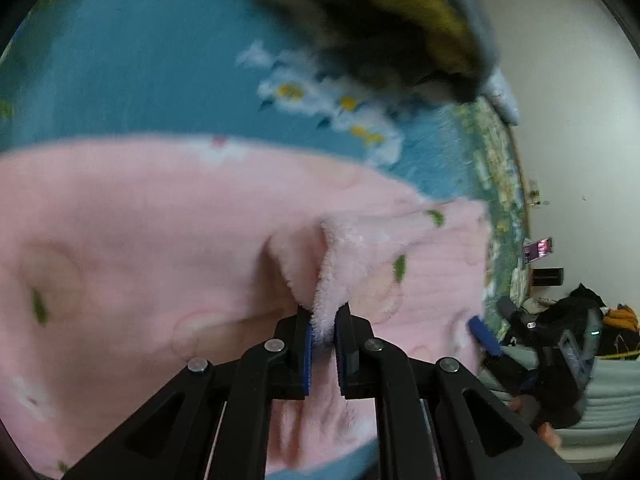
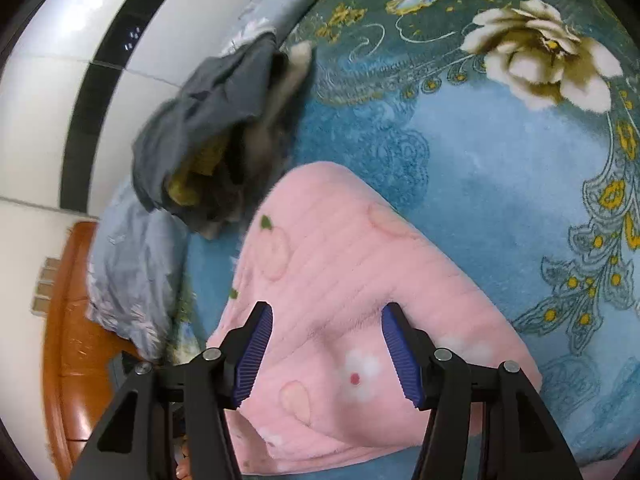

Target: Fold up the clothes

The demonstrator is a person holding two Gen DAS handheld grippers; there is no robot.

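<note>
A fluffy pink garment [image 1: 160, 248] with peach and flower prints lies on a blue floral bedspread [image 1: 140, 72]. My left gripper [image 1: 323, 320] is shut on a raised fold of the pink garment, pinching it between its blue pads. In the right wrist view the same pink garment [image 2: 340, 264] lies spread on the bedspread [image 2: 500, 168]. My right gripper [image 2: 327, 312] is open just above it, its blue pads [image 2: 256, 344] wide apart and empty. The tip of the right gripper [image 1: 482, 334] shows at the garment's right edge in the left wrist view.
A heap of dark grey and yellow clothes [image 2: 208, 128] lies beyond the pink garment, also at the top of the left wrist view [image 1: 392, 20]. A grey-blue pillow [image 2: 136, 272] and wooden bed frame [image 2: 68, 340] are at left. Bags and clutter [image 1: 568, 336] sit off the bed.
</note>
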